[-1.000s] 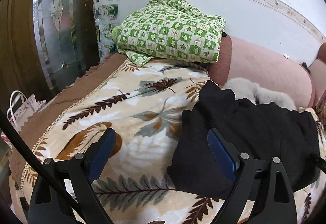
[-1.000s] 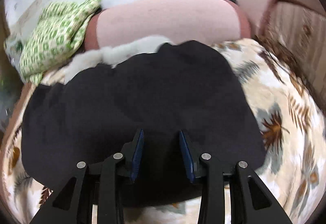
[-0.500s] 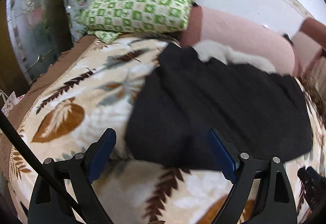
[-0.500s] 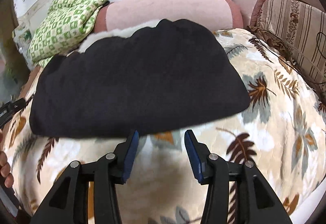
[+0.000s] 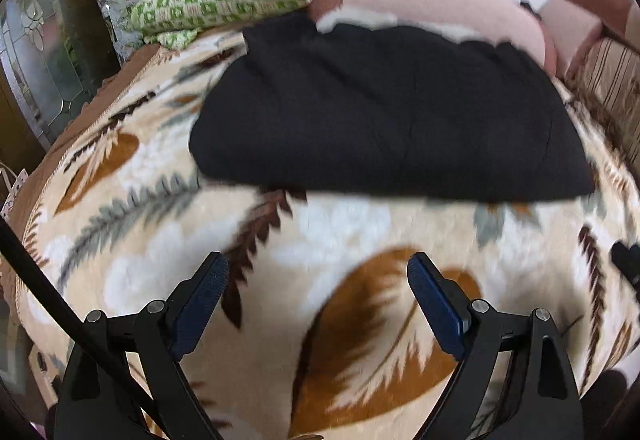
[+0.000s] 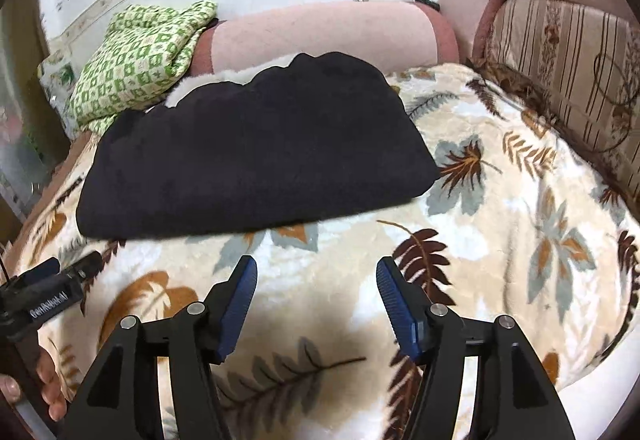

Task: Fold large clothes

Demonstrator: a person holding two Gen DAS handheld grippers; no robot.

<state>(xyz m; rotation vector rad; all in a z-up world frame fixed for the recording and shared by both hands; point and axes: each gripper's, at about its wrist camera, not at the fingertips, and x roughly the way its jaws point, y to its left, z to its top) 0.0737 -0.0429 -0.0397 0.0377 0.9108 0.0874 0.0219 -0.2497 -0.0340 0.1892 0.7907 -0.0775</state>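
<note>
A black garment with white fleece lining [image 5: 384,112] lies folded in a broad rectangle on the leaf-patterned blanket [image 5: 344,240], toward the far side of the bed; it also shows in the right wrist view [image 6: 256,156]. My left gripper [image 5: 318,272] is open and empty, hovering over bare blanket short of the garment's near edge. My right gripper [image 6: 316,272] is open and empty, also above the blanket just short of the near edge. The left gripper's body shows at the right wrist view's left edge [image 6: 44,300].
A green checked folded quilt [image 6: 140,60] and a pink bolster [image 6: 320,32] lie along the white wall behind the garment. A striped cushion [image 6: 568,56] borders the right side. A dark glass door [image 5: 52,52] stands at the left.
Both grippers have pulled back from the garment toward the near side of the bed. The right gripper's jaws opened wider. The garment lies where it was left.
</note>
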